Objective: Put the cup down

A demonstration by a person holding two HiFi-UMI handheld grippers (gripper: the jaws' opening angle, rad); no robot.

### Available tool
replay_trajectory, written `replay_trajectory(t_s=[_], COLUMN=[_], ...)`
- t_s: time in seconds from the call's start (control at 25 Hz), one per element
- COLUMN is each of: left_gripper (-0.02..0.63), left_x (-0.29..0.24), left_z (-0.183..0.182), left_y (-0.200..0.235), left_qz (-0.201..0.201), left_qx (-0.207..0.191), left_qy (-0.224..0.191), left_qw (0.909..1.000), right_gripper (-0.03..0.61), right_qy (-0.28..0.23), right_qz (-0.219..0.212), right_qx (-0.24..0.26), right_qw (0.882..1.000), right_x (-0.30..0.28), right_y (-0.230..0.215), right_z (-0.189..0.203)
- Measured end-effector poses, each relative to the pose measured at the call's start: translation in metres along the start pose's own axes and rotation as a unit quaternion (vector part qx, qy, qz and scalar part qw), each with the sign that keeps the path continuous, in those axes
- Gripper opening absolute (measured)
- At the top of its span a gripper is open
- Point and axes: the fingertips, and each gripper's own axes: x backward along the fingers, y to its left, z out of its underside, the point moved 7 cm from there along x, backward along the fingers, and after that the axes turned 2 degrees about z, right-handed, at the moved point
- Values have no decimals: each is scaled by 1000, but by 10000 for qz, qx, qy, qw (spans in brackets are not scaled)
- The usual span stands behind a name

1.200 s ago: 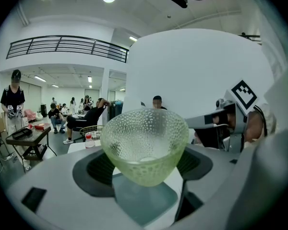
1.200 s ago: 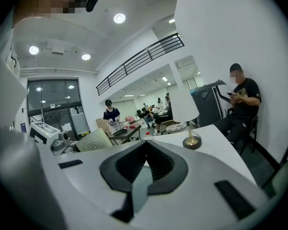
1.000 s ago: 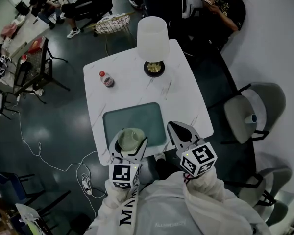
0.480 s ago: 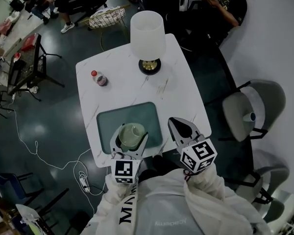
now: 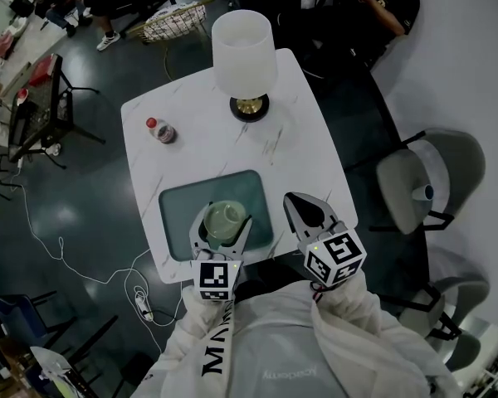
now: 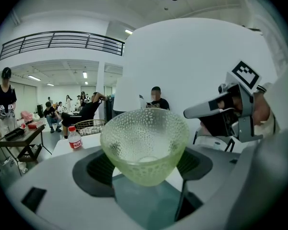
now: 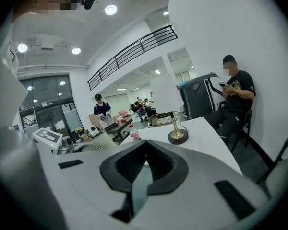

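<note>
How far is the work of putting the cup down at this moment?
Done: the cup is over the teal mat. In hand: the left gripper grips it between its jaws. Left: set it down and open the jaws. The right gripper is shut and empty.

The top edge cuts off the seated person (image 5: 383, 0), and print on the bottle (image 5: 161, 131) is unreadably small.

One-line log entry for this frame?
left claw: shut on cup | cup: over green mat, contact unclear | right claw: shut, empty
</note>
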Motion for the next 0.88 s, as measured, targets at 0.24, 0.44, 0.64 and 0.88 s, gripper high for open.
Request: replay_trajectory(t_s=[0.24,0.44,0.64,0.88], left_gripper=[382,382,383,382], left_x=[-20,-32,-46,-63], left_z=[12,19,28,36], left_y=[7,12,12,13], left_qz=[9,6,29,62], left_qx=[-81,-114,-144,-111], left_qy=[112,205,316,412], left_qw=[9999,9997,9994,9991], right_gripper=[5,5,5,5], right_qy=[31,96,161,209], right_qz=[68,99,90,96], right_qx=[25,9,-9,26], right_qw=[10000,9999,9998,9997], right_x=[-6,-14,-23,-30], right_y=[-7,-11,-15,-19], right_z=[0,3,7,11])
